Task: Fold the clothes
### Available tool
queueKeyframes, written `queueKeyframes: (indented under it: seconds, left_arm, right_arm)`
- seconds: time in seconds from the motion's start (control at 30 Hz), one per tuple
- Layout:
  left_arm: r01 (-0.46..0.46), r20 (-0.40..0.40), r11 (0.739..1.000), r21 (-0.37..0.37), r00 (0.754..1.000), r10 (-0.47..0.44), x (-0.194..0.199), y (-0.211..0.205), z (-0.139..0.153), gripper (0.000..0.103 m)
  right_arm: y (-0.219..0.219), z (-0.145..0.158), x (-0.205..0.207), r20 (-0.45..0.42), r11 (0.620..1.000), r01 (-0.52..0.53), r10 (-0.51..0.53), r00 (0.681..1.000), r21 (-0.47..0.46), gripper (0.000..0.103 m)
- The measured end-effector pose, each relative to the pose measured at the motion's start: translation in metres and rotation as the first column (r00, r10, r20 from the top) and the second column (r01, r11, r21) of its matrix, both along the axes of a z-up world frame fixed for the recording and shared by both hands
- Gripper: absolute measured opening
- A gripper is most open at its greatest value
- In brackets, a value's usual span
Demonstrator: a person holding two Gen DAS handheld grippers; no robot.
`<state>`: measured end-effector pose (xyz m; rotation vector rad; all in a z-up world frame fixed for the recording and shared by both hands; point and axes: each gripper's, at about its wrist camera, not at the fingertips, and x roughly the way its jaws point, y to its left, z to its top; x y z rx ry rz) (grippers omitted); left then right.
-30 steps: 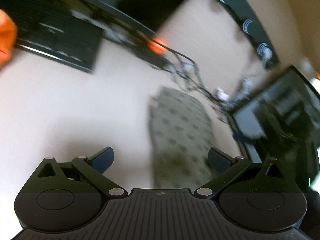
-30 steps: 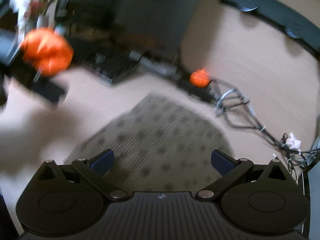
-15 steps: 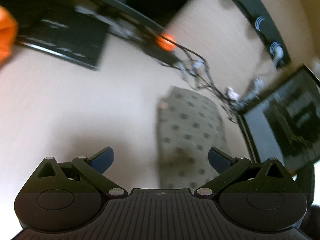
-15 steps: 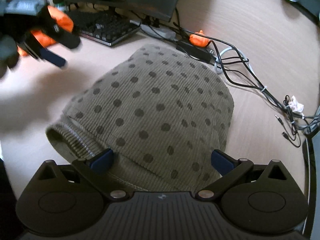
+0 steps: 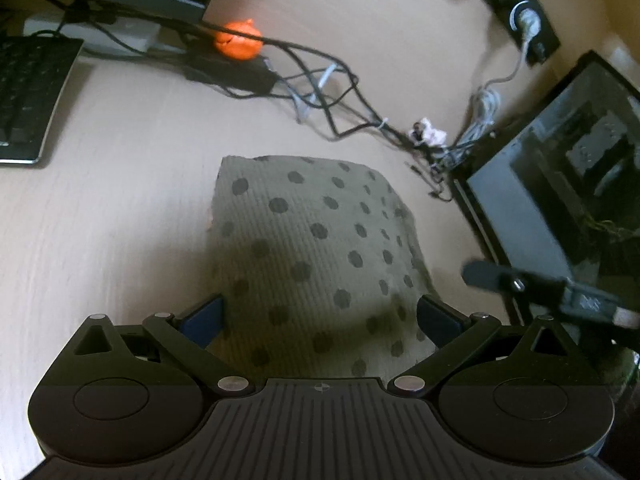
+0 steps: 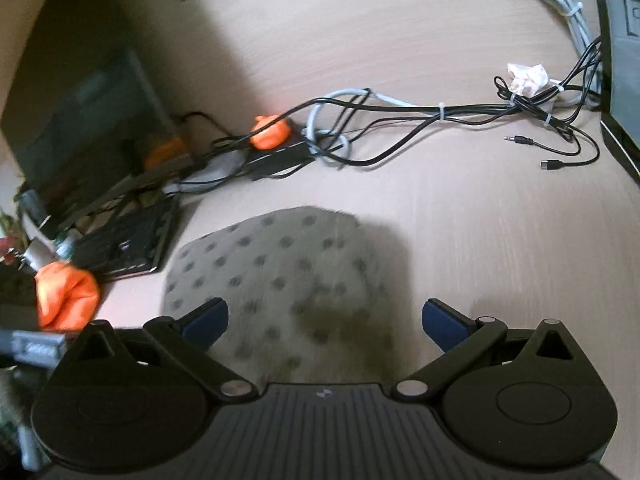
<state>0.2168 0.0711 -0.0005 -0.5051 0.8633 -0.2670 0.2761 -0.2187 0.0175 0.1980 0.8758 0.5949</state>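
Note:
An olive-green ribbed garment with dark polka dots (image 5: 316,248) lies folded on the light wooden desk (image 5: 100,216). My left gripper (image 5: 320,318) hangs over its near part, open, fingers spread with nothing between them. In the right wrist view the same garment (image 6: 280,272) looks blurred under my right gripper (image 6: 326,320), which is also open and empty. Part of the other gripper (image 5: 540,288) pokes in at the right of the left wrist view. An orange gloved hand (image 6: 64,300) shows at the left of the right wrist view.
A tangle of black and grey cables (image 6: 400,116) runs across the desk behind the garment, with an orange object (image 5: 238,40) on a black box. A keyboard (image 5: 24,96) and a monitor (image 6: 84,128) sit left; a dark screen (image 5: 560,184) stands right.
Both grippers have swung over the garment. The left view has turned so the garment now sits centred between its fingers. The right view has pulled back and rotated, bringing the cables into view.

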Motion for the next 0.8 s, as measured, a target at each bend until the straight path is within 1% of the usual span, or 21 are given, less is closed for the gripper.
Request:
queueKeyframes:
  seconds: [0.13,0.27,0.33,0.47,0.53,0.63,0.77,0.8]
  left_arm:
    - [-0.014,-0.04,0.999,0.046,0.999,0.016,0.008,-0.001,0.001,0.103]
    - [-0.008,-0.056,0.996,0.091,0.998,0.013,0.013,-0.001,0.003,0.103]
    - [0.005,-0.063,0.996,0.094,0.998,0.001,0.017,-0.002,0.003,0.103]
    - [0.04,-0.072,0.996,0.081,0.997,-0.034,0.025,-0.006,0.001,0.103]
    - [0.056,-0.075,0.996,0.072,0.996,-0.051,0.029,-0.01,0.0,0.103]
    - [0.075,-0.081,0.994,0.082,0.994,-0.069,0.038,-0.016,-0.001,0.103]
    - [0.107,-0.078,0.992,0.066,0.992,-0.101,0.055,-0.022,0.001,0.103]
    - [0.115,-0.074,0.992,0.059,0.991,-0.111,0.061,-0.025,0.002,0.103]
  right_arm:
    - [0.011,-0.016,0.02,-0.017,1.0,0.024,-0.024,1.0,-0.009,0.103]
    - [0.016,-0.027,0.027,-0.068,0.999,0.024,-0.023,0.997,0.026,0.103]
    - [0.019,-0.032,0.031,-0.094,0.999,0.025,-0.021,0.995,0.044,0.103]
    - [0.022,-0.039,0.039,-0.168,0.99,0.014,0.009,0.986,0.137,0.103]
    - [0.024,-0.042,0.044,-0.212,0.981,0.025,0.017,0.977,0.192,0.103]
    - [0.025,-0.045,0.053,-0.273,0.965,0.048,0.025,0.962,0.258,0.103]
    - [0.019,-0.046,0.065,-0.339,0.942,0.1,0.016,0.941,0.321,0.103]
    - [0.016,-0.043,0.067,-0.342,0.934,0.11,0.013,0.94,0.34,0.103]
